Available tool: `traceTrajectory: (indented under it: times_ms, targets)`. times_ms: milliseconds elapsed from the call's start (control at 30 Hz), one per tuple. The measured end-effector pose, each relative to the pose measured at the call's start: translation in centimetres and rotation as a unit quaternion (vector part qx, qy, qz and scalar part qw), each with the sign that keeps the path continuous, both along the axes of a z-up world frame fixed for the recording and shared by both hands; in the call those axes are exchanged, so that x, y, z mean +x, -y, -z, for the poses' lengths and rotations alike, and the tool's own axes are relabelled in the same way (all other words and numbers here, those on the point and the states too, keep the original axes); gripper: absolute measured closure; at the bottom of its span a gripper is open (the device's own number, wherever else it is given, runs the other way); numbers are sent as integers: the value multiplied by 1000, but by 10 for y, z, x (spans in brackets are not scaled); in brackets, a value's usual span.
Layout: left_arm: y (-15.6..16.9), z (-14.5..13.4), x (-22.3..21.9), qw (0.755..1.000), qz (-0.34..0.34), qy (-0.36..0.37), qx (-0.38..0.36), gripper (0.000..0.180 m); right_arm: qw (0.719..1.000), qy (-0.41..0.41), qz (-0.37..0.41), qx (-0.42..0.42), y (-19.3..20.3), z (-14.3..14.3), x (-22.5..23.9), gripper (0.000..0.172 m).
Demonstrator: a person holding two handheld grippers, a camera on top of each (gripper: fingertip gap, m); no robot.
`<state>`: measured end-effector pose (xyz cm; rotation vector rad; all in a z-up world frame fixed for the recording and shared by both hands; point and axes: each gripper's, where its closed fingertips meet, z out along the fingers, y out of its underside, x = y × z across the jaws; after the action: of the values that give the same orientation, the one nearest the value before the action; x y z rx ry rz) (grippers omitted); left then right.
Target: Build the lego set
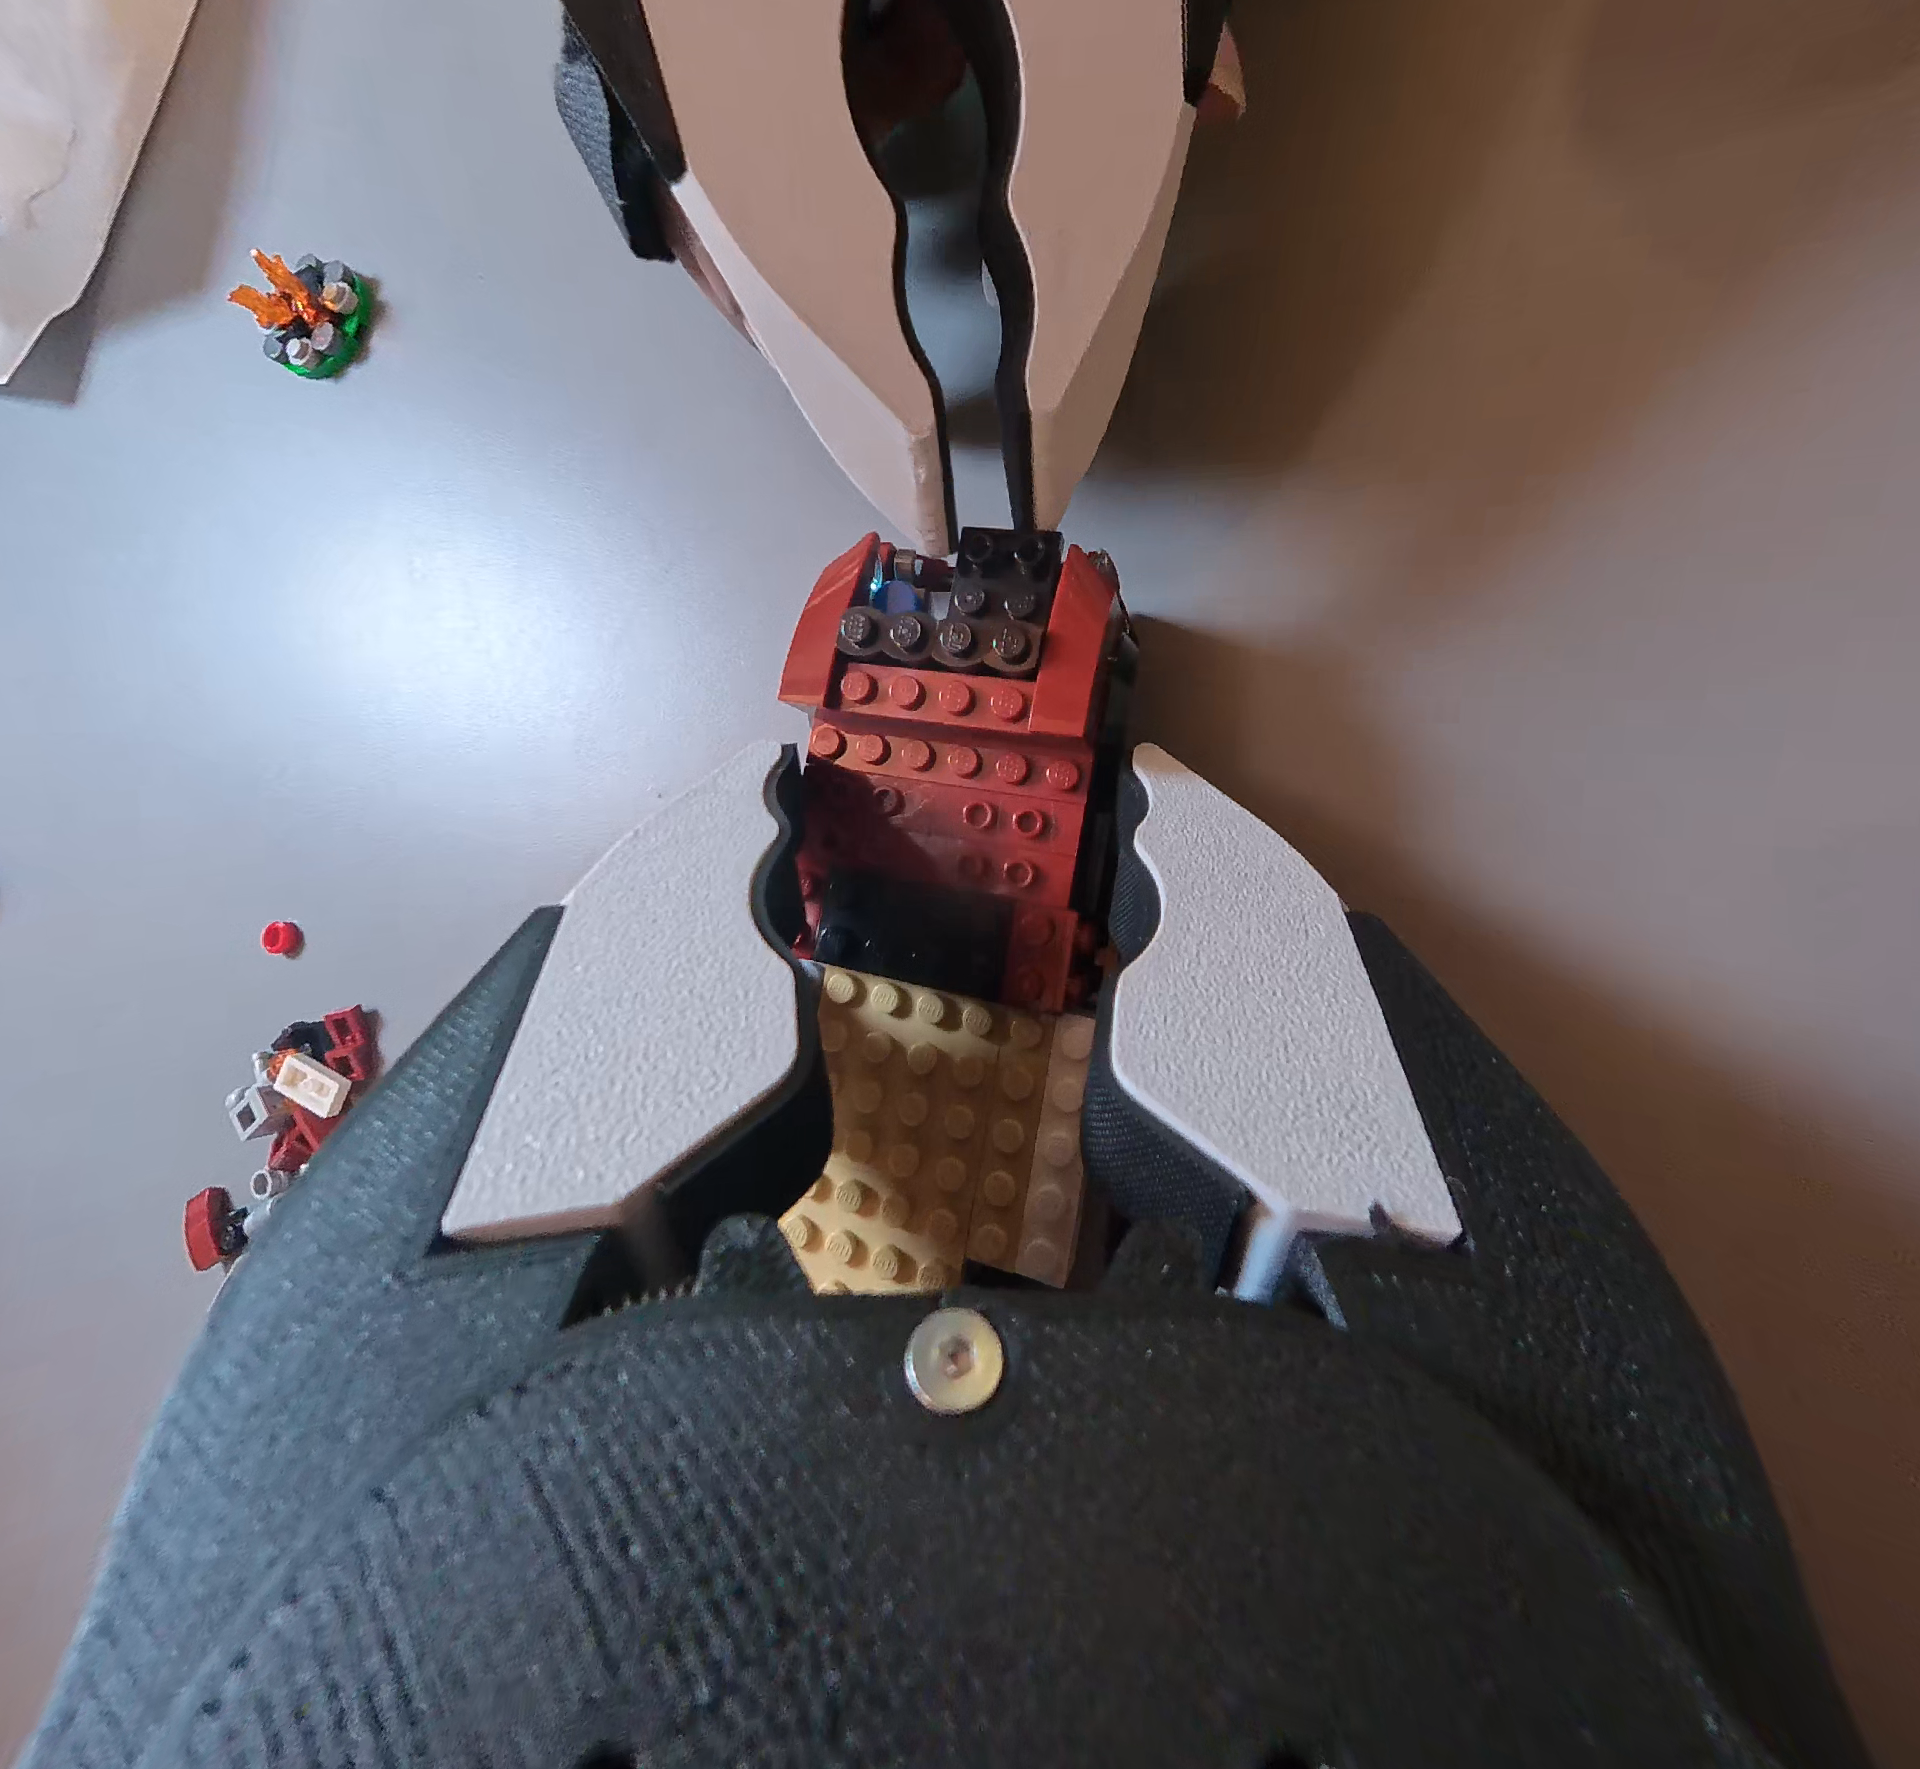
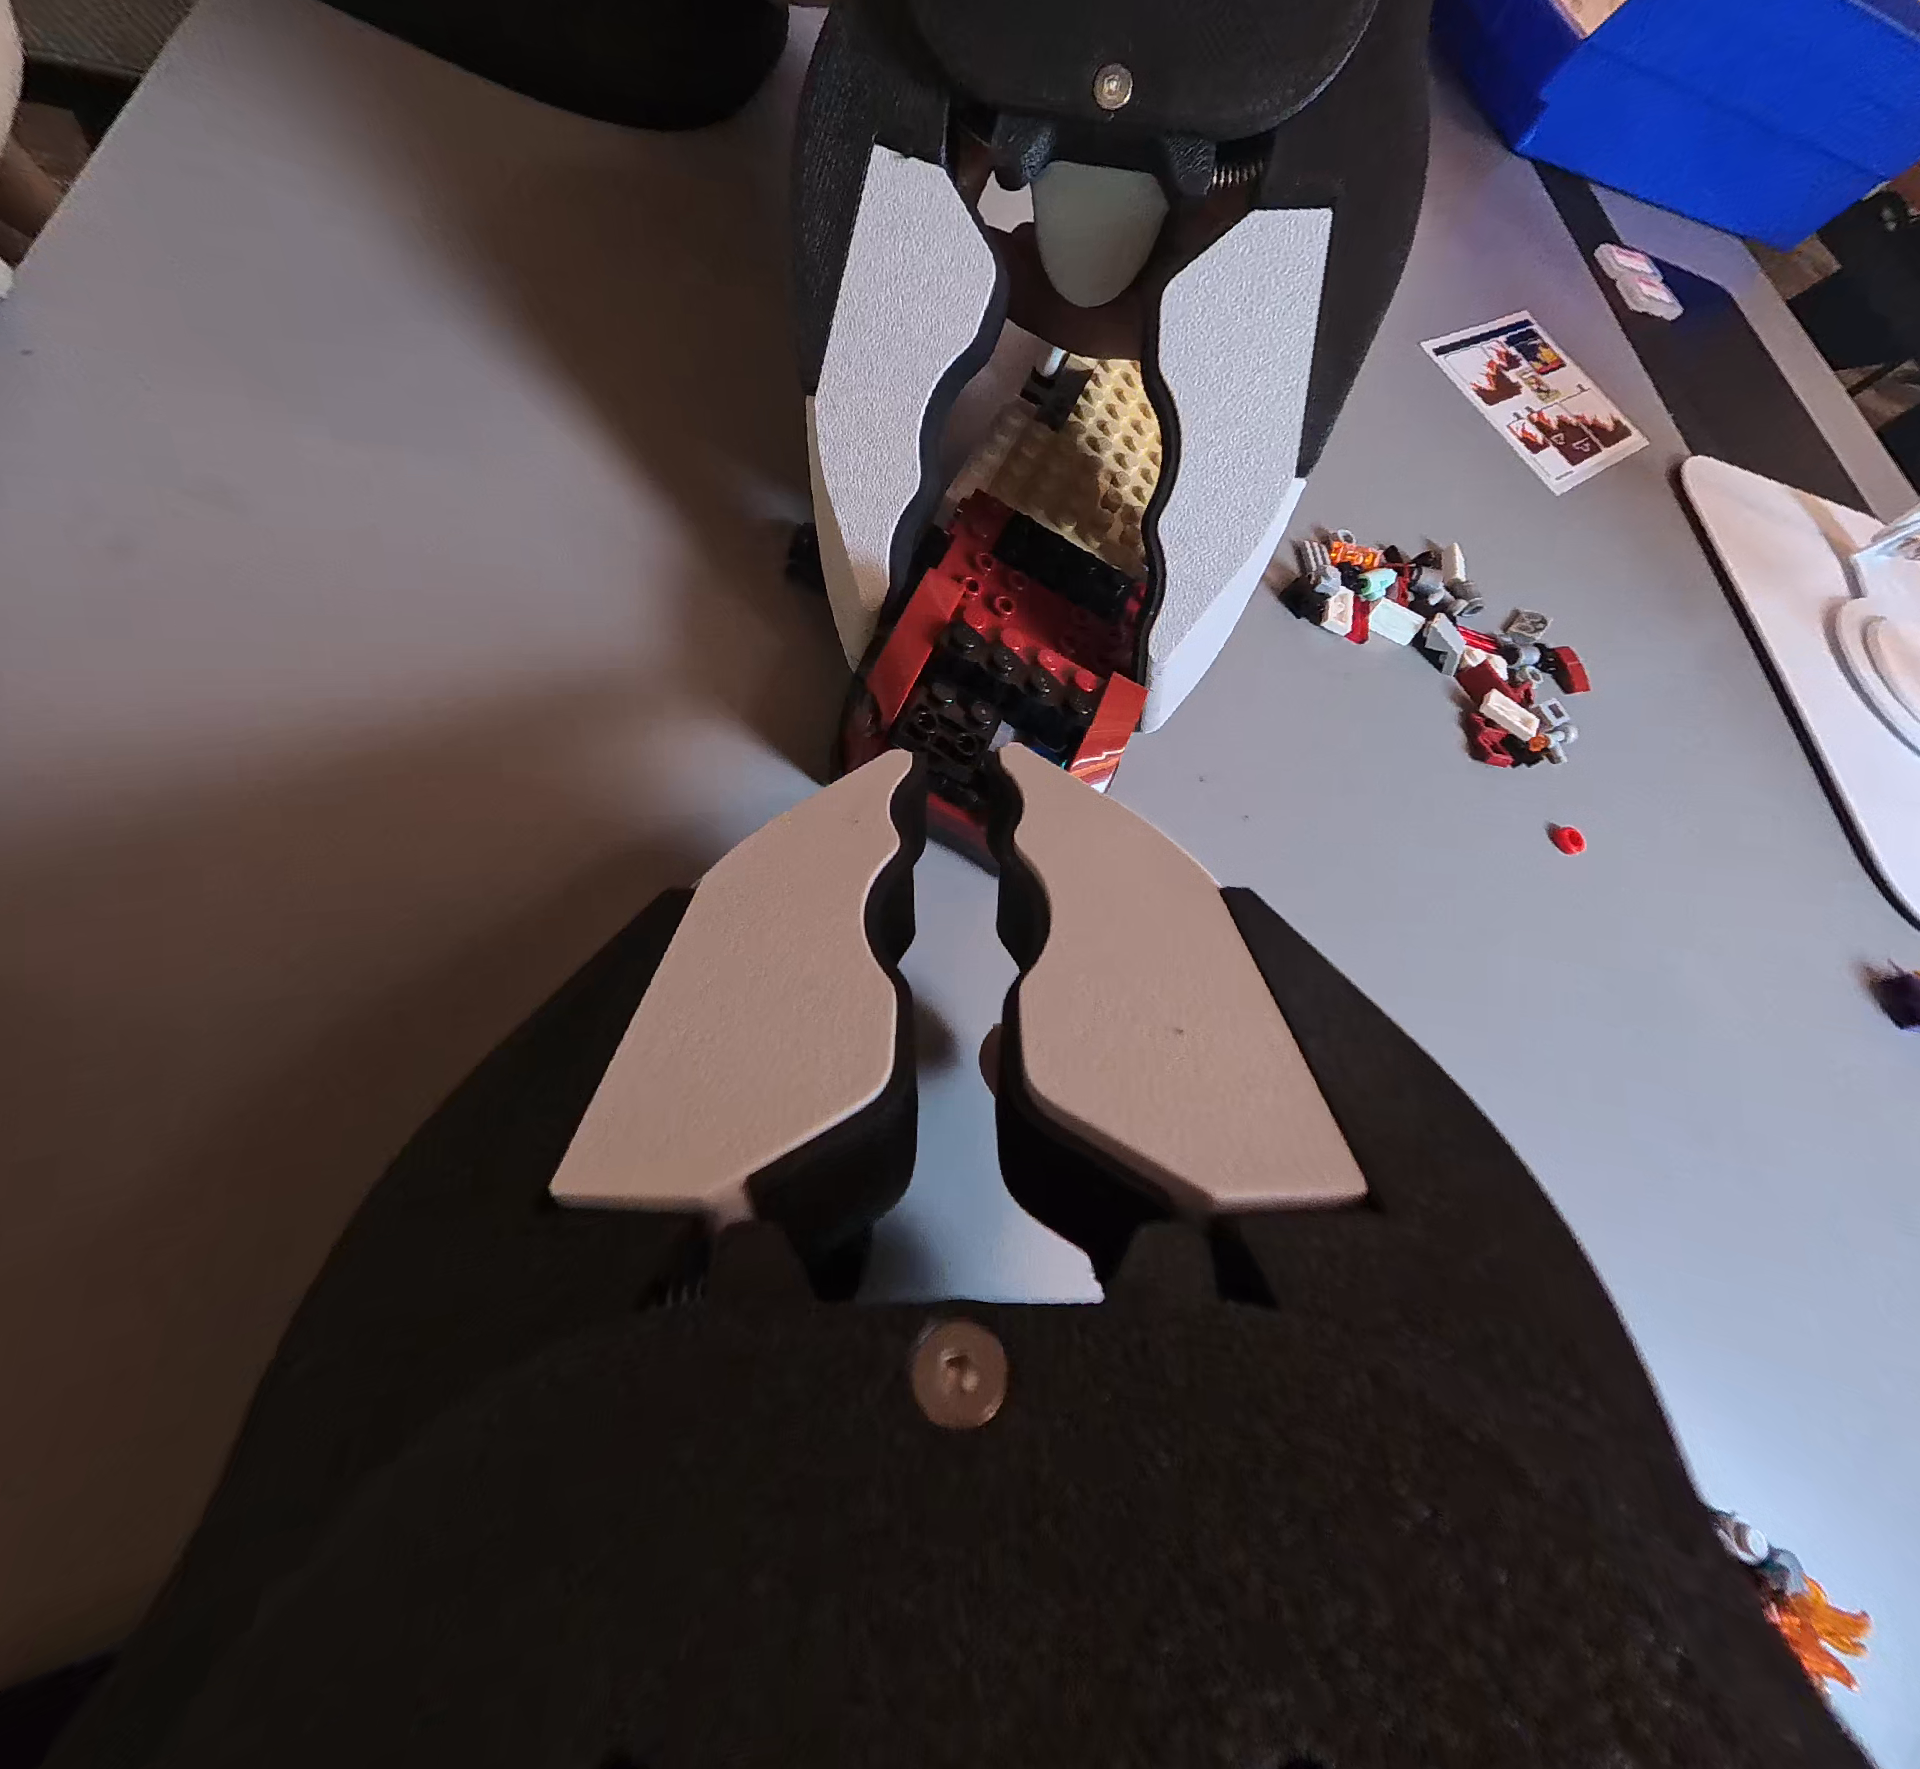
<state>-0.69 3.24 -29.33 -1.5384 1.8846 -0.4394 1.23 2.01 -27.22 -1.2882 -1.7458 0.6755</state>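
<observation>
Left wrist view: left tongs (image 1: 951,846) clamp a brick-built model (image 1: 951,784), dark red body on a tan studded plate, centre of frame, both pads pressed on its flanks. It reads as light and rigid, but the stud joints would likely pop under twist; the broad lower flanks look the safest hold. At upper centre, the right tongs (image 1: 987,514) come in from the top, tips nearly together on a small black plate (image 1: 1010,558) at the model's far end. Whether the pads actually press it cannot be told. Lower left: loose brick pile (image 1: 301,1096) and one red stud (image 1: 280,937). Upper left: small flame build (image 1: 307,317) on a green base.

Right wrist view: right tongs (image 2: 958,769) at centre, narrow gap, tips flanking the black plate (image 2: 951,717). The model (image 2: 1023,618) sits just above, held off the grey counter (image 2: 416,472) between the left tongs (image 2: 1039,514). Right side: brick pile (image 2: 1444,639), printed sheet (image 2: 1532,400), blue bins (image 2: 1714,88), white tray (image 2: 1808,618). All are well apart from the model; nothing blocks access.
</observation>
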Motion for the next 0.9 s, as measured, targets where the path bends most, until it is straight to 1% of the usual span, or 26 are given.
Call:
traceTrajectory:
  times_ms: [300, 600, 900]
  targets:
    - [-1, 0, 0, 1000, -5, -5, 2, 123, 1000, 3, 7, 5, -1, 1, -1, 162]
    - [-2, 0, 0, 1000, -11, -2, 0, 123, 999, 7, 38, -1, -3, 2, -1, 162]
    - [-2, 1, 0, 1000, -7, -6, 2, 123, 999, 8, 43, -4, -3, 1, -2, 162]
